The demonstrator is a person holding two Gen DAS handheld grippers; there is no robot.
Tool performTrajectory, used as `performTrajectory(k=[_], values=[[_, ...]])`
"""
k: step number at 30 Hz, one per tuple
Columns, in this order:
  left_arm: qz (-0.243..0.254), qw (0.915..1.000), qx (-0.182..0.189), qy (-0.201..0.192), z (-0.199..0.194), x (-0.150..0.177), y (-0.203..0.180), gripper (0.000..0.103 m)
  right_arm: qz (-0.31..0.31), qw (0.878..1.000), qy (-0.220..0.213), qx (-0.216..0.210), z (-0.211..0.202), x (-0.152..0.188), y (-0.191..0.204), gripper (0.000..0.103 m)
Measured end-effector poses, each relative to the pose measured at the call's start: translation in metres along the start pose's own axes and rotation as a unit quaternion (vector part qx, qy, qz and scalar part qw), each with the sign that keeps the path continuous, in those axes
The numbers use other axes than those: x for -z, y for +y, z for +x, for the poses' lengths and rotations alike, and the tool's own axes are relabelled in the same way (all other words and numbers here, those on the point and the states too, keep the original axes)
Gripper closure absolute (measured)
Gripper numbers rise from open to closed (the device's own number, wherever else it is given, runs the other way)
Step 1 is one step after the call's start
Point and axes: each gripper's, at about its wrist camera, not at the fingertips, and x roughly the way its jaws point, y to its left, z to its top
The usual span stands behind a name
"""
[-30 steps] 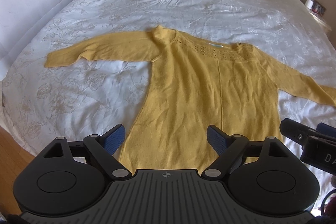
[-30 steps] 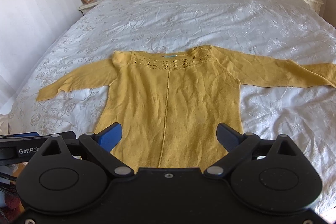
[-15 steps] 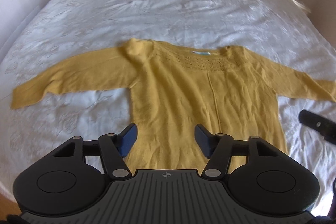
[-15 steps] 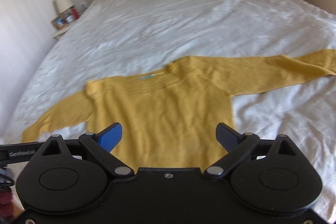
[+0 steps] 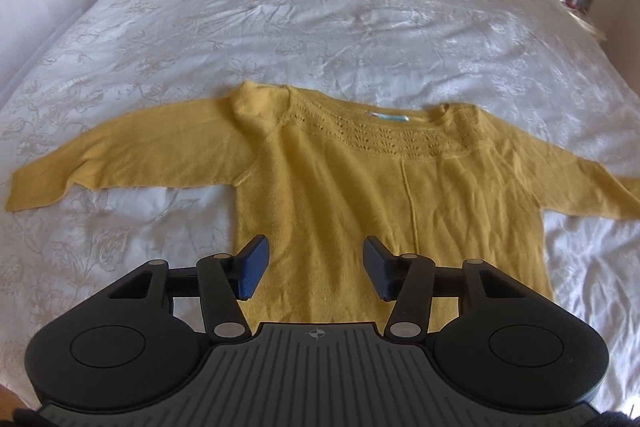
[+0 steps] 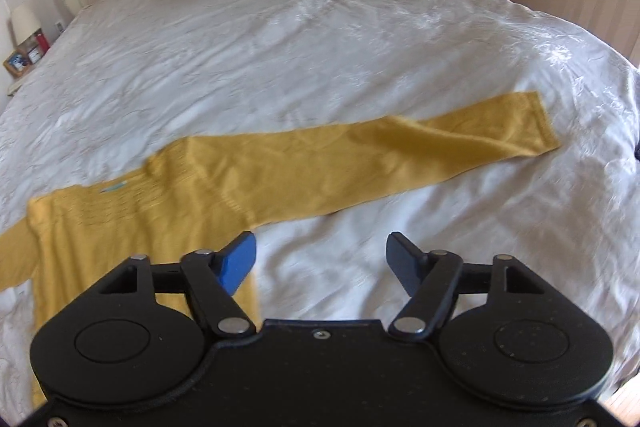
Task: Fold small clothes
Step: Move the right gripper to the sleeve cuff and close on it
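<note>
Yellow sweater (image 5: 360, 195) spread flat, front up, across the lower middle of the left wrist view on the white bedspread (image 5: 320, 27), both sleeves out to the sides. Left gripper (image 5: 316, 273) at bottom centre above the sweater's lower body, jaws partly apart and closing, nothing pinched between them. Right gripper (image 6: 322, 267) at bottom centre of its own view over bare bedspread (image 6: 320, 47) below the outstretched sleeve (image 6: 400, 163), jaws fairly wide and closing, empty.
</note>
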Motion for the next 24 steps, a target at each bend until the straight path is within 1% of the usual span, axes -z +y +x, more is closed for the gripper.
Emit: performTrajectory(k=[2,4,9,13,16,19,24], values=[[-0.018,0.9998,-0.009,0.0,-0.001,-0.001,-0.007,0.052,0.007,1.0,0.007,0.005,0.013,-0.016,-0.029,0.04],[-0.03,0.9995,-0.011,-0.001,-0.002,-0.001,-0.015,0.052,0.014,1.0,0.005,0.022,0.026,-0.032,-0.061,0.045],[-0.055,0.9984,-0.012,0.007,0.002,0.004,-0.043,0.052,0.008,0.998,-0.003,0.062,0.055,-0.066,-0.129,0.045],[-0.062,0.9978,-0.023,0.012,0.005,0.007,-0.064,0.052,0.013,0.998,-0.004,0.068,0.077,-0.085,-0.168,0.044],[-0.064,0.9974,-0.028,0.016,0.005,0.007,-0.076,0.052,0.029,0.998,0.008,0.062,0.095,-0.094,-0.195,0.042],[-0.061,0.9974,-0.033,0.018,0.004,0.005,-0.082,0.052,0.042,0.997,0.035,0.05,0.117,-0.097,-0.214,0.041],[-0.058,0.9971,-0.047,0.017,0.004,0.004,-0.084,0.052,0.047,0.996,0.063,0.04,0.138,-0.092,-0.22,0.041]])
